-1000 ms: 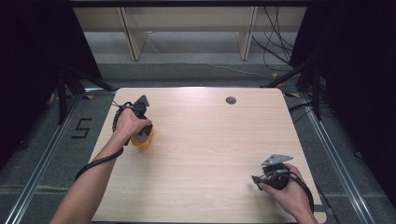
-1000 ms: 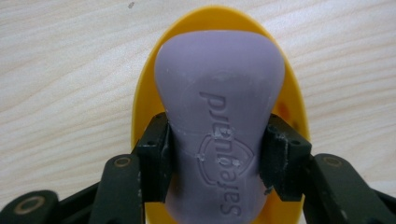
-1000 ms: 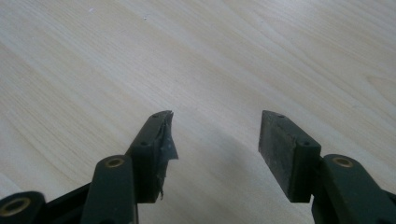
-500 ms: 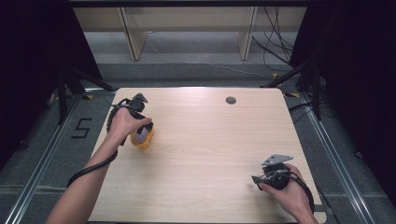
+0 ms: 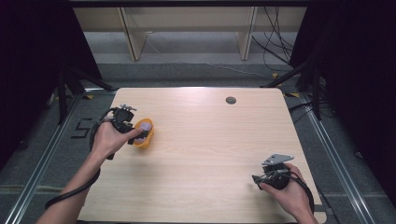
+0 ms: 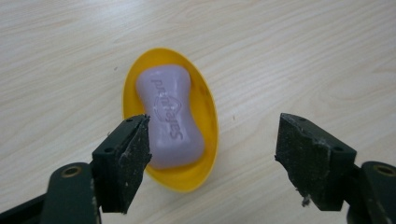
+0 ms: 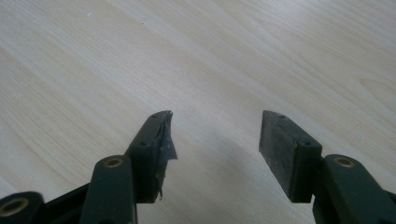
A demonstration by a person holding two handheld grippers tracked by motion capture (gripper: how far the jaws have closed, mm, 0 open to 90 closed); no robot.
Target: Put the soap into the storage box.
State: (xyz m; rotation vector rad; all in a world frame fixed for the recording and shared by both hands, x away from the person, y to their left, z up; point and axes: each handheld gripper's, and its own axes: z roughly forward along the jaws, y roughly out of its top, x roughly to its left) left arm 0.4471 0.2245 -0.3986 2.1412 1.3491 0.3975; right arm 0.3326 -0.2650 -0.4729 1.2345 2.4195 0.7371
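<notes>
Yellow plastic formed the oval soap dish (image 6: 205, 140) that sat on the left part of the pale wooden table (image 5: 210, 140), about midway between its near and far edges. A lilac bar of soap (image 6: 170, 121) lay lengthwise in the dish, its embossed lettering facing up.

The left gripper (image 6: 212, 149), held in the person's left hand (image 5: 108, 139), hung just over the dish with its jaws spread wide. In the left gripper view, one jaw overlapped the near end of the soap and the dish rim, while the other stood well clear over bare wood; nothing was gripped between them. From the high view, the gripper sat at the dish's left side, touching or almost touching it; which, I could not tell.

The right gripper (image 7: 215, 135) rested near the table's near right corner in the right hand (image 5: 290, 193), its jaws parted widely over bare wood, well apart from the dish.

A small dark round grommet (image 5: 230, 100) was set into the far side of the table.
</notes>
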